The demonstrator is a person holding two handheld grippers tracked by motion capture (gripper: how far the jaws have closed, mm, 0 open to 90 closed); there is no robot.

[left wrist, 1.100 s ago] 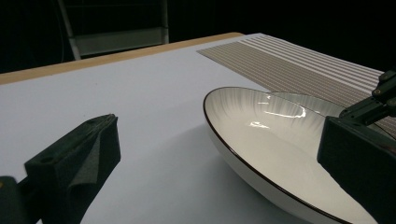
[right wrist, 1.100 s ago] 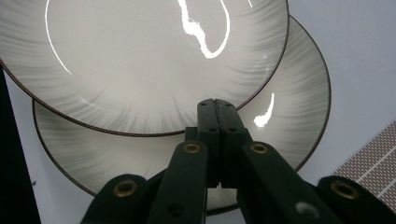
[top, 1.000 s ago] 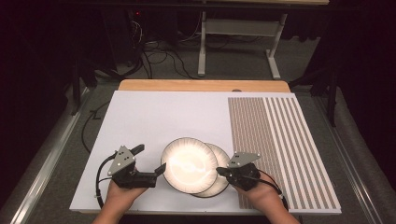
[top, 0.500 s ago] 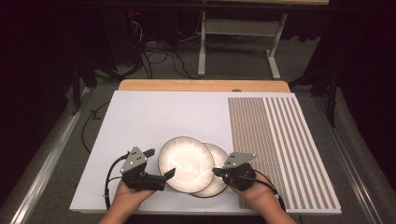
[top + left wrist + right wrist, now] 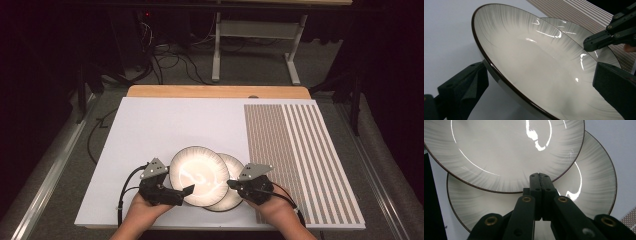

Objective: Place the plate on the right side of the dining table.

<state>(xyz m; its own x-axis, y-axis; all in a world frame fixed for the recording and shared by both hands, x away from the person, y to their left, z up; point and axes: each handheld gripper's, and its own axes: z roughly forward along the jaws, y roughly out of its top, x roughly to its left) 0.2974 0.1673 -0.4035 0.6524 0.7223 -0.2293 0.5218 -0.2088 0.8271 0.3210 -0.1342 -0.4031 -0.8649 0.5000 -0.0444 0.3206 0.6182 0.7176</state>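
Observation:
Two glossy white plates with dark rims lie overlapped near the front of the white board [image 5: 165,130]. The top plate [image 5: 199,175] [image 5: 529,57] [image 5: 499,150] rests tilted on the lower plate [image 5: 234,170] [image 5: 574,32] [image 5: 594,175]. My left gripper [image 5: 186,191] [image 5: 539,85] is open, with the top plate's near-left rim between its jaws: one jaw under the rim, the other over the plate's face. My right gripper [image 5: 230,184] [image 5: 539,176] is shut, its tips over the lower plate right at the top plate's edge. It also appears as a black tip [image 5: 590,43] in the left gripper view.
A brown-and-white striped panel [image 5: 300,150] covers the board's right part. A wooden strip [image 5: 215,91] runs along the far edge. Beyond it are a metal table frame [image 5: 250,30] and cables on the dark floor. The board's far half is bare.
My left gripper has moved right, toward the top plate, and its jaws now straddle the rim. The right gripper and both plates have stayed in place.

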